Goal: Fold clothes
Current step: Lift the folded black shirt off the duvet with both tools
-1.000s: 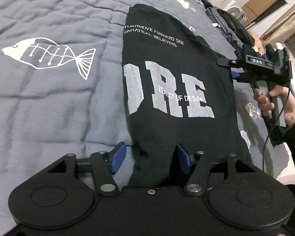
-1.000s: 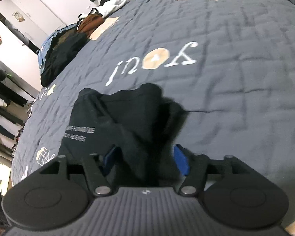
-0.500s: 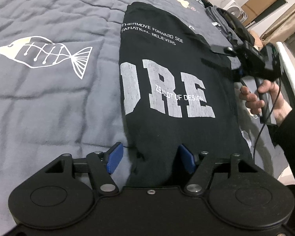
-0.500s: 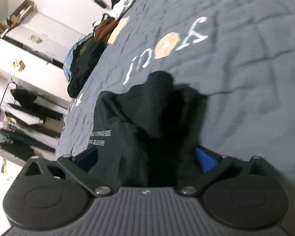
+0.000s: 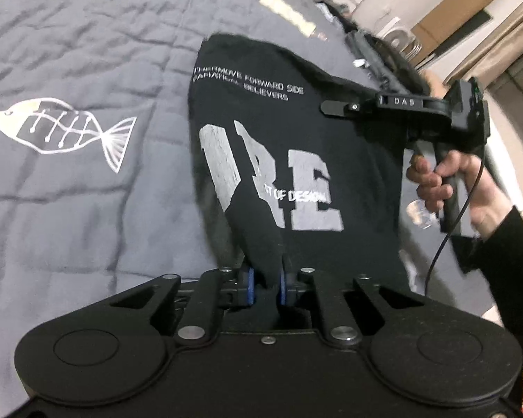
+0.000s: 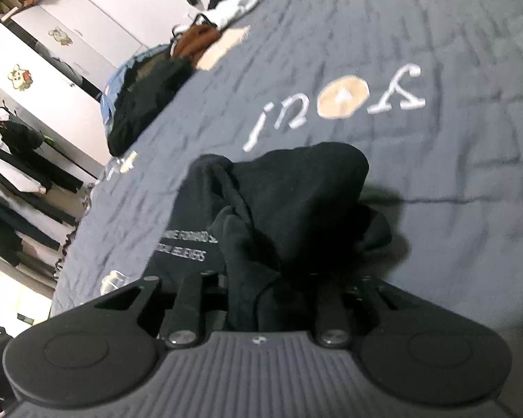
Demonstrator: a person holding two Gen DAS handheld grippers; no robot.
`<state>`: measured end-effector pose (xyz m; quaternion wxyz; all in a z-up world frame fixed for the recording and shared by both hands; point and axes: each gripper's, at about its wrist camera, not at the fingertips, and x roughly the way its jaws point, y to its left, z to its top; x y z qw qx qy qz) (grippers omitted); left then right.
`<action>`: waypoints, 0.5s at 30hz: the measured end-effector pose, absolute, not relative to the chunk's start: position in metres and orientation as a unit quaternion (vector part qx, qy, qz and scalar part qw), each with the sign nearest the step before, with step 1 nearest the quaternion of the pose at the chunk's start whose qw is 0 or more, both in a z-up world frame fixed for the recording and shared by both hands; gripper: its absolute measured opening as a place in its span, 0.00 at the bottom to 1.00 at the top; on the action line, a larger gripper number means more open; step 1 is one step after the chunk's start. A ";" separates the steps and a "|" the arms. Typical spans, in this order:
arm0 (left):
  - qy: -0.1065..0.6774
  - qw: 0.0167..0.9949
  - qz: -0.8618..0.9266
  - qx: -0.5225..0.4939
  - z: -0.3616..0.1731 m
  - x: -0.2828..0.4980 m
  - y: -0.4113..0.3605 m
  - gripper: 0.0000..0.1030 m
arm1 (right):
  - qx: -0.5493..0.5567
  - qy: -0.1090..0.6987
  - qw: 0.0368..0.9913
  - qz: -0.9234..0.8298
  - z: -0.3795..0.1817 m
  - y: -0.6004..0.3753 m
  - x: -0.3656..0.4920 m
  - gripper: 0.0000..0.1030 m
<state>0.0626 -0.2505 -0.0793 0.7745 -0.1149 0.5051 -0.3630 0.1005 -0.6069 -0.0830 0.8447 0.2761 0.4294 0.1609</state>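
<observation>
Jaws of each hand-held gripper, left (image 5: 265,285) and right (image 6: 268,299), closing on black shirt (image 5: 296,160).

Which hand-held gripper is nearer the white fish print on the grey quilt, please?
Left. The left hand-held gripper pinches the black printed shirt beside the fish print; the right hand-held gripper grips the shirt's far side.

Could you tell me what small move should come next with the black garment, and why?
Probably lift both ends together and carry them over to make the fold. The left gripper is closing, pinching the black garment at its near edge, and the right gripper is closing on bunched fabric, on the grey quilt.
</observation>
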 end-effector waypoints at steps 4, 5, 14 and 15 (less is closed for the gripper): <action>0.486 0.777 -0.380 -0.125 -0.058 0.048 -0.251 0.12 | 0.274 0.418 0.851 0.162 -0.057 -0.610 0.093 0.22; 0.482 0.777 -0.384 -0.127 -0.052 0.043 -0.252 0.12 | 0.273 0.414 0.853 0.163 -0.050 -0.611 0.090 0.22; 0.453 0.773 -0.417 -0.152 -0.013 -0.005 -0.287 0.11 | 0.250 0.388 0.874 0.151 0.021 -0.636 0.042 0.22; 0.448 0.774 -0.420 -0.154 -0.008 -0.011 -0.291 0.11 | 0.248 0.387 0.876 0.147 0.029 -0.639 0.036 0.22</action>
